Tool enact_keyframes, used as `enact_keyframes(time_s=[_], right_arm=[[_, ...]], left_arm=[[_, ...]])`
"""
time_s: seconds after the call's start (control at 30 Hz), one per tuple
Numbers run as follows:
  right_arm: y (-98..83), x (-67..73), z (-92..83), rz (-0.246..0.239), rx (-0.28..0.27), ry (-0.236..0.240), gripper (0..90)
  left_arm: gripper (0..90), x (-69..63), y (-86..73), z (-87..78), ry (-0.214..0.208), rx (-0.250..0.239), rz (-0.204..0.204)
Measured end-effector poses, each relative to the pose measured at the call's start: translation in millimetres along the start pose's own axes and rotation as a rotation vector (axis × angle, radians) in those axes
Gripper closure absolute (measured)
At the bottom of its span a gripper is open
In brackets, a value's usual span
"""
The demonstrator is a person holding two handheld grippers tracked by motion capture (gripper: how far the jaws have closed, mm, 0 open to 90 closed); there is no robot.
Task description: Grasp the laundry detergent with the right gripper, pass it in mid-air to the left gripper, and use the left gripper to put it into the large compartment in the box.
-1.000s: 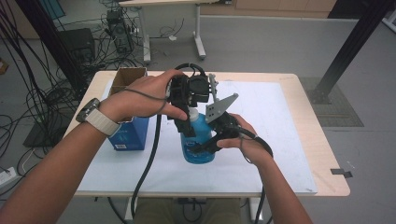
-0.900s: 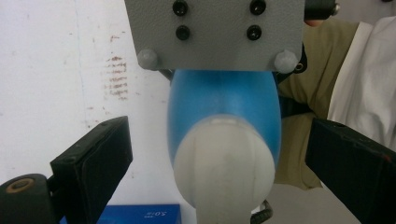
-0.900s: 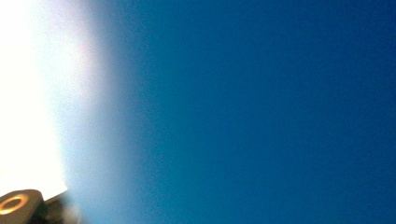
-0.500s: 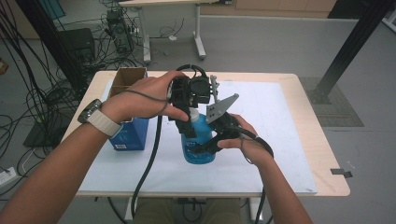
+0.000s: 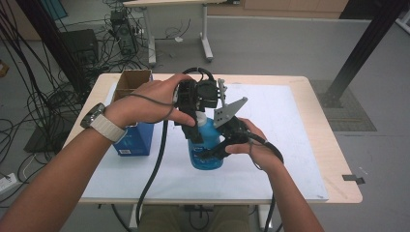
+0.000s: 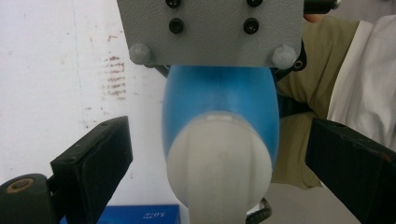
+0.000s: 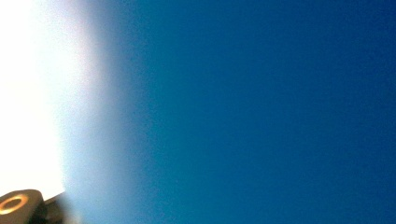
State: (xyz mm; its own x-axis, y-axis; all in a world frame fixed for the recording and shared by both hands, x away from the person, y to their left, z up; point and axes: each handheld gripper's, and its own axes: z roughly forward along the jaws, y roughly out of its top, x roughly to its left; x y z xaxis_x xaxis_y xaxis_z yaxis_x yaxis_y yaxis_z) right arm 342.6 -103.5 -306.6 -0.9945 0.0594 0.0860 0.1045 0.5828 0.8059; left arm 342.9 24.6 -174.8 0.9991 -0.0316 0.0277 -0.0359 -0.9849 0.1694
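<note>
Far left on the table: open brown cardboard box (image 5: pixel 133 79), and a blue carton (image 5: pixel 137 140) in front of it, part hidden by my left forearm. Both sit at the edge of the white mat (image 5: pixel 290 159) that covers most of the wooden table (image 5: pixel 338 164).

My left gripper (image 5: pixel 196 126) hangs over the top of the blue plastic bottle (image 5: pixel 207 145). In the left gripper view its 2 black jaws stand wide apart, 1 each side of the bottle's white cap (image 6: pixel 219 172), touching nothing I can see. Cap looks rounded, smooth, lobed. Pads look flat, matte, rubbery.

The bottle stands upright at mid-table on the mat, between my 2 hands. Body is bulbous, glossy and opaque, so the fill level is hidden and I can't judge its weight. My guess is stiff but slightly squeezable walls, slick skin, not fragile. Best hold is probably the narrower neck or cap, where the jaws can bracket it; the fat belly would likely slip.

My right gripper (image 5: pixel 212 152) presses up against the bottle's right side. Its own view is blurred blue (image 7: pixel 261 112), so I can't tell if those jaws are gripping or just resting. Its grey 3-cornered plate (image 5: pixel 228 111) sticks up beside the neck.
</note>
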Motion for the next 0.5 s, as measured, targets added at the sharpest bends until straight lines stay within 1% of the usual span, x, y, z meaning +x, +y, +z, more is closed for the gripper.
enact_keyframes(time_s=[0.5], right_arm=[[0.0,0.1,-2.2,0.006,-0.001,-0.001,43.5]], left_arm=[[7.9,0.2,-0.4,-0.7,0.001,-0.004,0.001]])
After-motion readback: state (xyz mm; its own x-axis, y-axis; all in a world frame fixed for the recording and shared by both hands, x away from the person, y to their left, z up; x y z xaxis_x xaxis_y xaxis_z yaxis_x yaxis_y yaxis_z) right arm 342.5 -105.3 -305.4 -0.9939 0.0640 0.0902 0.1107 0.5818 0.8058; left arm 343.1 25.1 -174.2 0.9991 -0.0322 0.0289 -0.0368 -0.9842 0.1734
